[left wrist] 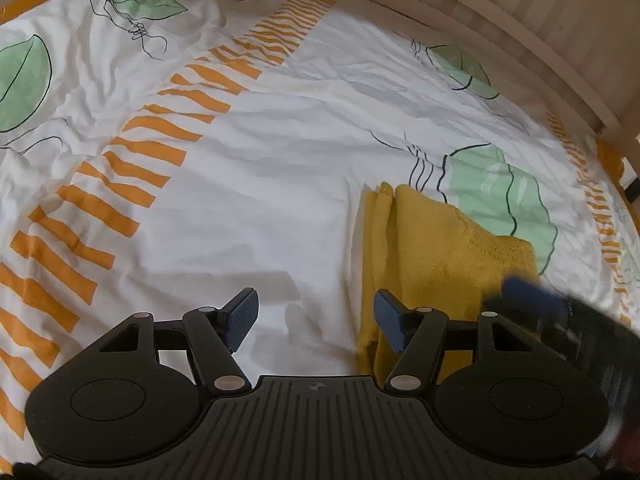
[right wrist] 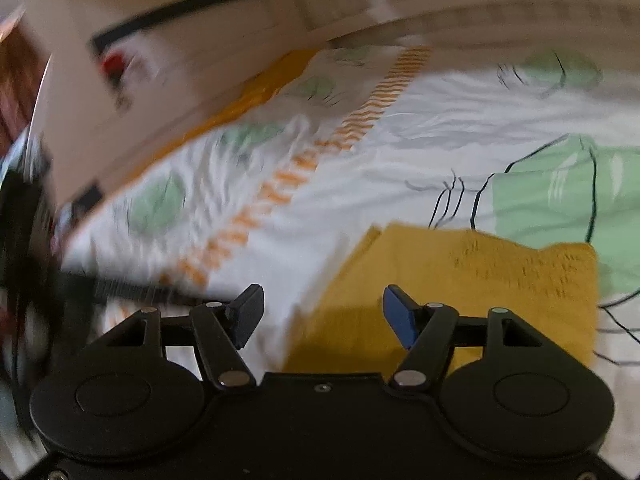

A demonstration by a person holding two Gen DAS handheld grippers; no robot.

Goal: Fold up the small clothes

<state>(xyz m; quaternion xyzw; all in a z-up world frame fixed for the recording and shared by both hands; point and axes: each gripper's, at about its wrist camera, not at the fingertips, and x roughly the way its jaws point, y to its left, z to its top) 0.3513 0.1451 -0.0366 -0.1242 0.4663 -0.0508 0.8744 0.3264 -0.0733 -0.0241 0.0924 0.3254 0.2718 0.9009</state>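
You're hovering both grippers over the bed (left wrist: 280,184) right now, and neither one is gripping anything. The left gripper (left wrist: 316,322) is sitting with its jaws spread wide over bare white duvet, the yellow cloth (left wrist: 436,256) just touching the picture behind its right-hand finger. The right gripper (right wrist: 324,316) is also holding its jaws spread with nothing pinched, and its view is blurry, so I'm guessing it's swinging.

The yellow cloth is lying flat on the duvet in the lower right of the left wrist view and the lower middle-right of the right wrist view, partly covering a green leaf print (left wrist: 500,196). It's looking already folded, since you can see doubled layers along its left edge. Its long axis is running from the bottom of the frame up toward the top, tilting slightly right, with the knitted hem at the far end.

I'd say you're keeping both sets of jaws wide because you're either done with a fold or lining up the next one.
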